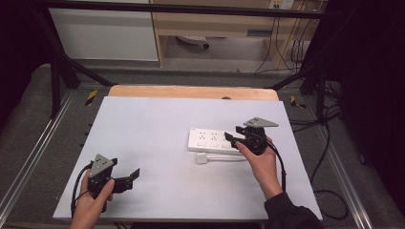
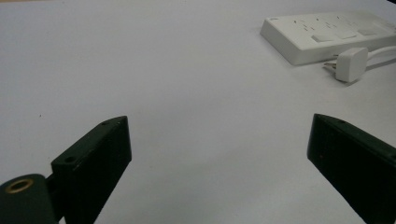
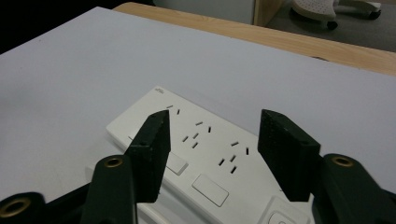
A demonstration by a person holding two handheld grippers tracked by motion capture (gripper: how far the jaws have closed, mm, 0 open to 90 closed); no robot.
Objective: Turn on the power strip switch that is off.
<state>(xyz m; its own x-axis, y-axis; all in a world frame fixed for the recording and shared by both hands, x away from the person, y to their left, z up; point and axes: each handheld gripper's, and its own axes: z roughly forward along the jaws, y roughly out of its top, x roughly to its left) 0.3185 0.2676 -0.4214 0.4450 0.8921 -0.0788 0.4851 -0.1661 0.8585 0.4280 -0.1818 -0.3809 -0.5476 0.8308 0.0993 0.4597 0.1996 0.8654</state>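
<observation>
The right gripper (image 1: 235, 138) holds its fingers partly open just above the long white plastic power strip (image 1: 210, 140), right of the middle. The left gripper (image 1: 132, 177), lower left, has fingers wide open and empty over the white bench (image 1: 143, 143).

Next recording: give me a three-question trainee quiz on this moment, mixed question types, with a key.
1. True or false: the right gripper is over the power strip.
2. The white plug lies: A) pushed into a socket, B) loose on the table beside the strip, C) between the left gripper's jaws.
3. What is between the left gripper's jaws?

Key: 1 true. 2 B. 3 nothing; they stand open over bare table.
</observation>
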